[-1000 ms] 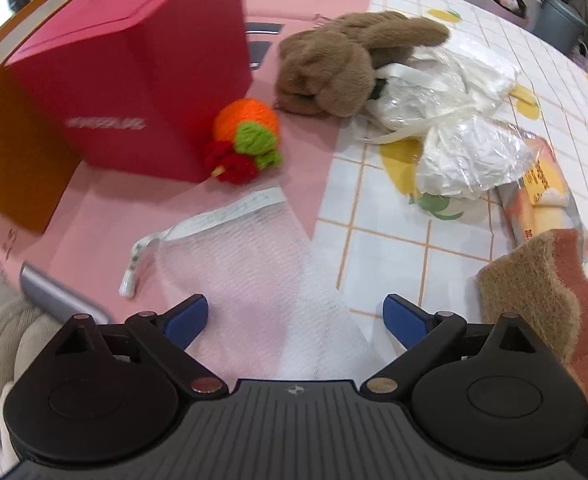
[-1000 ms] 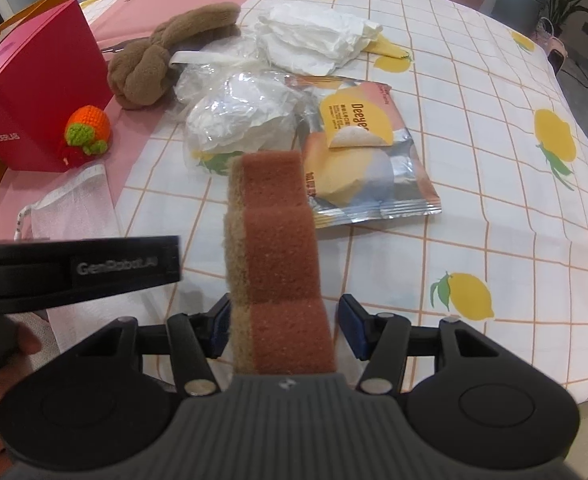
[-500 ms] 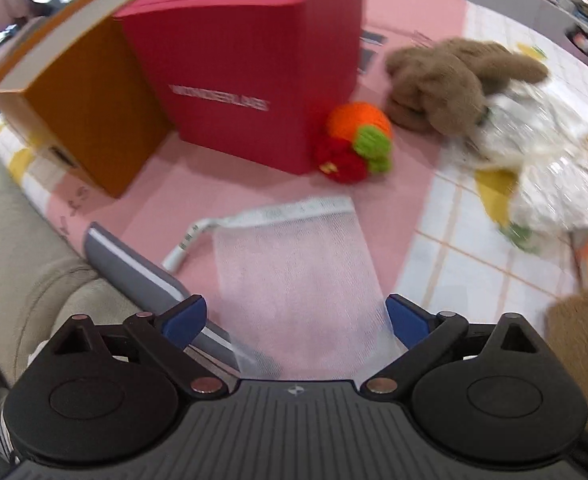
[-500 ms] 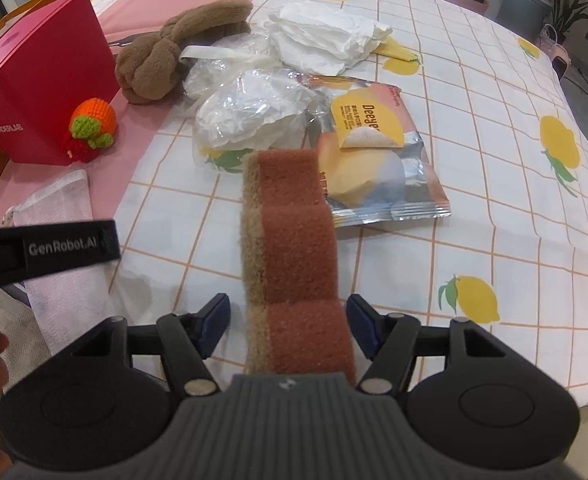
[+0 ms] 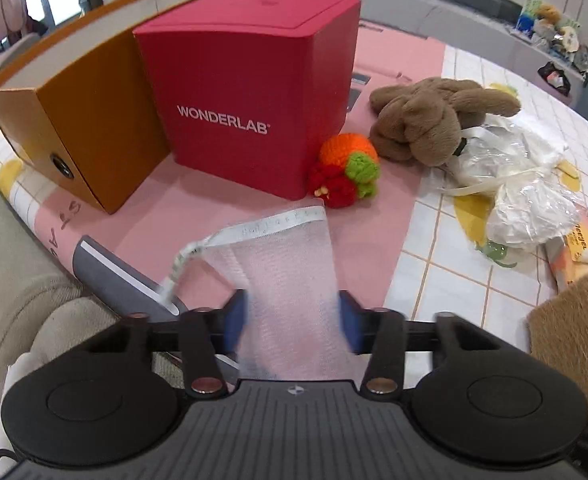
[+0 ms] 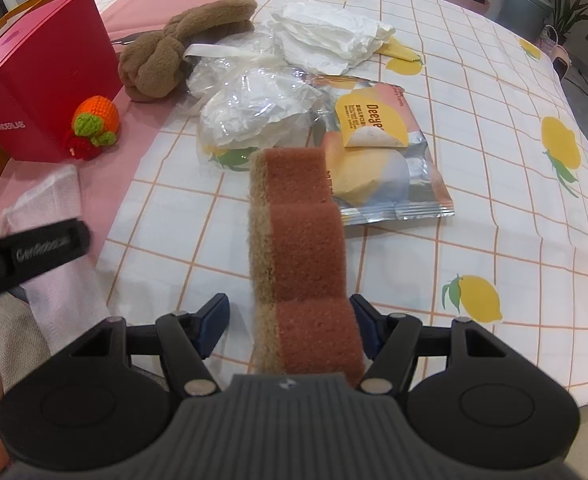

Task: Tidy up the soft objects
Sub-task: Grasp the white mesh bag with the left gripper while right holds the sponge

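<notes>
Jaws of the left hand-held gripper (image 5: 291,322) are closing around the mesh bag (image 5: 281,264) lying at the worktop (image 6: 434,256) edge, pads blurred. Right hand-held gripper (image 6: 289,322) is standing part-open, sponge (image 6: 300,248) between; only one pad seems to be touching, so grip is unclear.

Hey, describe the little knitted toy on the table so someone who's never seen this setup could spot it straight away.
Find the big red box marked WONDERLAB on the pink part of the tablecloth. At its lower right corner sits the knitted toy, between the box and the brown plush toy. It alone is bright orange with green and red yarn bits.
</notes>
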`<state>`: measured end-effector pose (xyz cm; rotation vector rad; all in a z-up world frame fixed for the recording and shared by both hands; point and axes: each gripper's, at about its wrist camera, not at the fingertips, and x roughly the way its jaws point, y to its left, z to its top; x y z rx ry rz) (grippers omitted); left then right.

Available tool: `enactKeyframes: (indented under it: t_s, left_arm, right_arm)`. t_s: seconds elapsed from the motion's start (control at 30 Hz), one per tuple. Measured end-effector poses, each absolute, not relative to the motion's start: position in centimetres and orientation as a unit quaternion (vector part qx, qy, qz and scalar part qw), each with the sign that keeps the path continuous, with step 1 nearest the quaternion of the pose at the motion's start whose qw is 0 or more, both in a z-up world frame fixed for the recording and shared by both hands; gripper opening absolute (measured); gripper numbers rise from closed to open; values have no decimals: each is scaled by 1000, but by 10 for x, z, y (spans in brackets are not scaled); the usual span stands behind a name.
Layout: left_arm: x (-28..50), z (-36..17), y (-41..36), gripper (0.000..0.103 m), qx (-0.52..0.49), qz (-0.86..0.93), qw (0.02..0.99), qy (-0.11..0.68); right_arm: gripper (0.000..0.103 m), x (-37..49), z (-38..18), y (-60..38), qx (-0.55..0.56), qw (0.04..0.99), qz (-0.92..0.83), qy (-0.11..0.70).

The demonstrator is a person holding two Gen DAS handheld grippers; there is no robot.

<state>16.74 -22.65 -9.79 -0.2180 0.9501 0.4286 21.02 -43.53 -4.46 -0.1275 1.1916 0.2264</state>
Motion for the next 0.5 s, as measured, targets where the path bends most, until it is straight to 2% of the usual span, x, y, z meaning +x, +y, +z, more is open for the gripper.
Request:
enactKeyframes:
  t_s: [0.1, 0.13, 0.2, 0.3, 0.33, 0.37, 0.5]
  left_arm:
    - [164, -99, -230, 24, -82, 178, 875, 442]
    - [162, -100, -230, 14, -78, 172, 878, 440]
    - [160, -100, -233, 7, -70, 163, 881, 438]
    - [160, -102, -237, 5, -49, 154, 886, 434]
    - [159, -102, -239, 5, -46, 154, 888, 431]
    - [157, -99, -242, 5, -45, 154, 889, 428]
    - [155, -101, -242, 4, -42, 149, 894, 421]
  right_arm:
    - [63, 209, -44, -434, -62, 819, 112, 560]
    - [59, 209, -44, -433, -62, 818, 113, 560]
    - [53, 208, -43, -432, -67, 819, 115, 559]
    - [47, 207, -41, -430, -71, 818, 116, 559]
    - [43, 207, -41, -430, -74, 818, 115, 558]
    - [34, 207, -41, -430, -75, 819, 114, 558]
    - [31, 206, -39, -431, -77, 821, 114, 554]
